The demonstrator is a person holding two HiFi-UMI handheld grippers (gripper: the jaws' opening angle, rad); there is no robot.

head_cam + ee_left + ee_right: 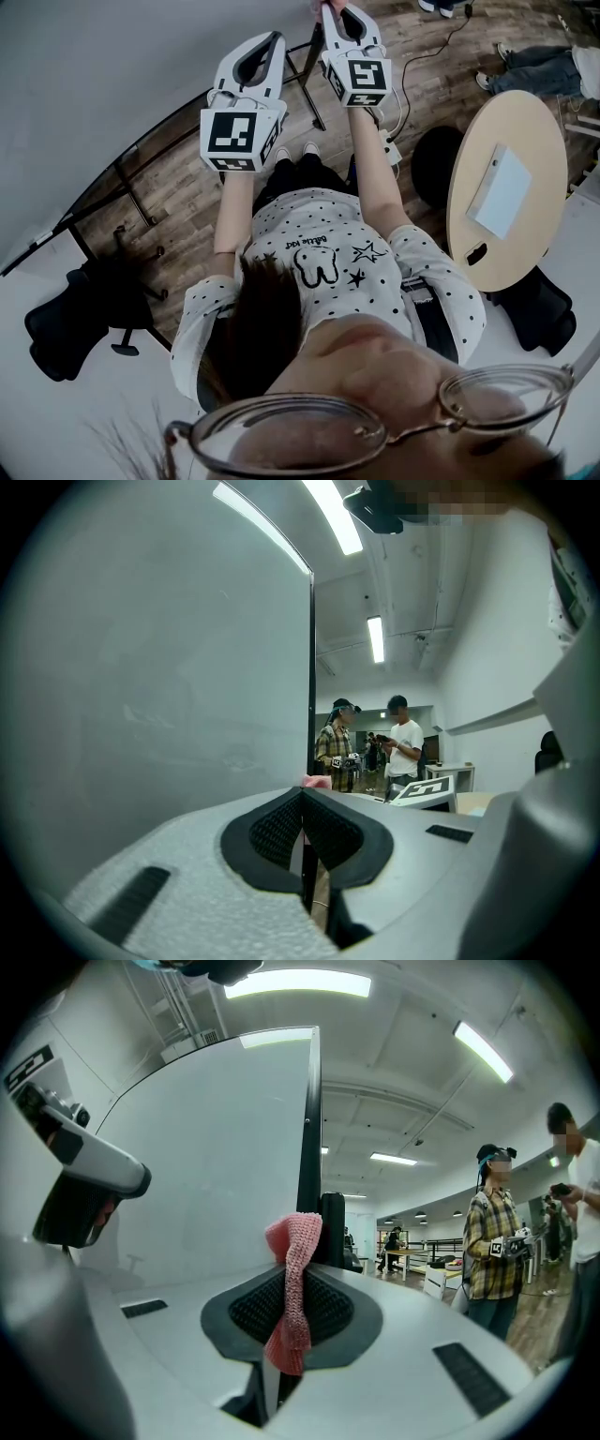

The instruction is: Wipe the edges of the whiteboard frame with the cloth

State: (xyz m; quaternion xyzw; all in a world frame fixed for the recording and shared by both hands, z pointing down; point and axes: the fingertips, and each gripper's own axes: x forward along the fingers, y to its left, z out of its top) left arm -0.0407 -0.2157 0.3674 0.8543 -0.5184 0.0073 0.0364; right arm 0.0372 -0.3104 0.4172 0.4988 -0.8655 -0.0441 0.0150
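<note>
Wiping looks barely started: right claw (289, 1321) pinches pink knitted cloth (298, 1241) near black whiteboard frame edge (308, 1119); left claw (303, 832) closed, empty.

The left gripper (274, 42) and right gripper (342, 11) are held side by side near the whiteboard (94, 75). A round table (530, 117) is seen at right.

This is an open office or a lab workspace. A large whiteboard (159, 667) fills the left of the left gripper view, and strip lights (328, 513) run along the ceiling at the top. The head view shows a wood-plank floor (187, 202), a round counter (534, 122) at the right and a black office chair (70, 328) at the lower left.
</note>
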